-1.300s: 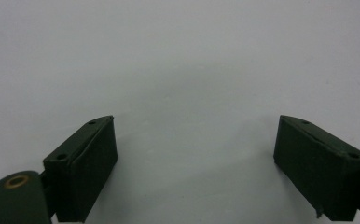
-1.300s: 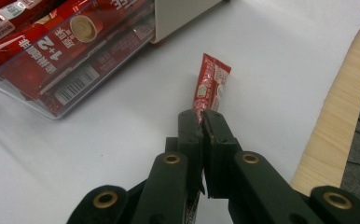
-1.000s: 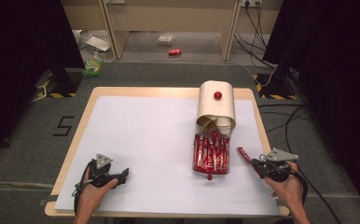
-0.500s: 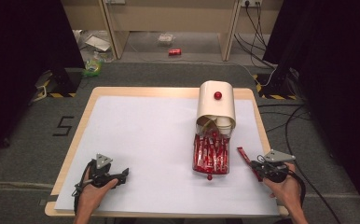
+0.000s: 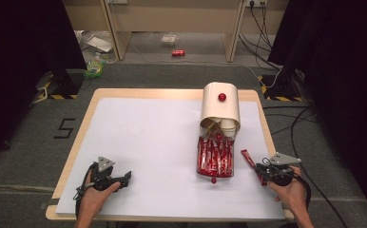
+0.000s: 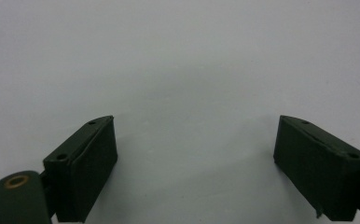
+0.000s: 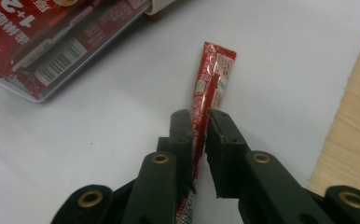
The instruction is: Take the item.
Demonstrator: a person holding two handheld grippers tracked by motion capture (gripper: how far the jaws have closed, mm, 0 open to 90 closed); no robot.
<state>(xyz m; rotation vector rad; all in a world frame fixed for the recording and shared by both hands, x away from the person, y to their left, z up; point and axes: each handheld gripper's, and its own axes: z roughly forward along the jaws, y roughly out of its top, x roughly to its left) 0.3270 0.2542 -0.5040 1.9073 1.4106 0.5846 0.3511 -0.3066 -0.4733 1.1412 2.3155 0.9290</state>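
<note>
A: Right gripper [image 7: 200, 116] has the single red sachet [image 7: 209, 88] between its jaws; they've just been opening, and there's a slim gap on one side now. Looks like a release, not a grab.

B: Where's the sachet lying?

A: Flat on the white mat [image 5: 148, 137], just right of the clear tray of sachets [image 5: 215, 159], near the table's right edge. It sits apart from the tray, probably being set aside.

B: Left gripper [image 6: 194, 154]?

A: Jaws wide apart over bare mat, nothing in them. It's parked at the near left, out of the way.

B: The cream dispenser [image 5: 220, 107]?

A: Tipped onto the tray's far end, touching it.
</note>
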